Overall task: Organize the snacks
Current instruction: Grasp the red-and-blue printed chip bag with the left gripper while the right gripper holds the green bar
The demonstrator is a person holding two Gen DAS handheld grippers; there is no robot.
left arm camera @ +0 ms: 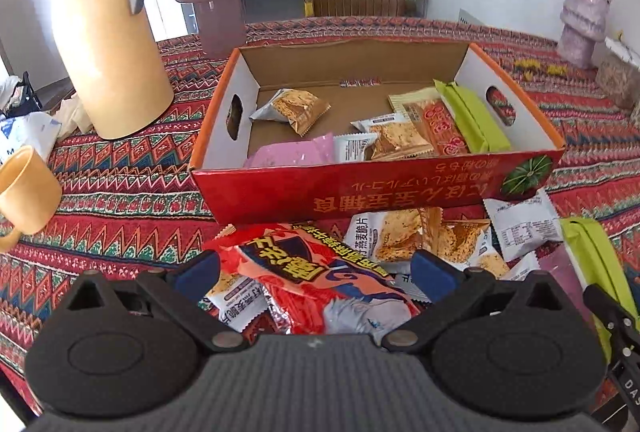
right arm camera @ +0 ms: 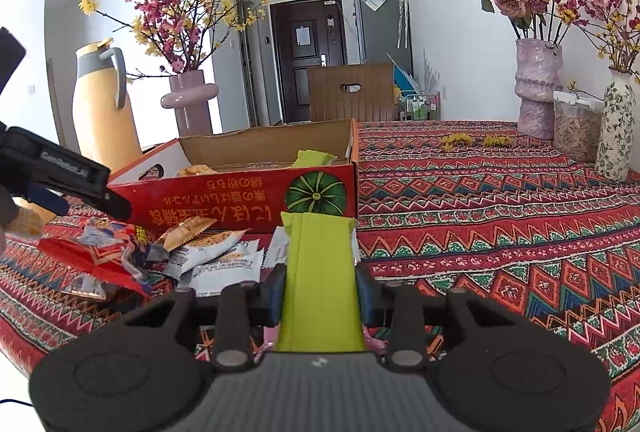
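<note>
Lime-green packet (right arm camera: pixel 320 272): gripped between the blue pads of the right gripper (right arm camera: pixel 320 294), its far end reaching toward the box front; in the left wrist view it is seen at the right edge (left arm camera: pixel 592 256).
Left gripper (left arm camera: pixel 316 274): jaws spread wide above the red-orange snack bag (left arm camera: pixel 316 280); nothing is pinched, and contact with the bag cannot be told.
Loose pile (left arm camera: pixel 436 236): white and gold cracker sachets are heaped on the patterned tablecloth (left arm camera: pixel 132 175), just before the box.
Red cardboard box (left arm camera: pixel 384 183): open-topped; several sachets, a pink packet and a second green packet (left arm camera: pixel 472 115) are already held inside.
Risk, green packet: if carried too low, the near wall could be struck and the packet bent or dropped short.
Risk, red-orange bag: slippery film may be pinched only at a fold and slide out, scattering the pile.
Risk, far left: the yellow jug (left arm camera: pixel 108 31) and mug (left arm camera: pixel 24 191) could be clipped by a wide swing.
</note>
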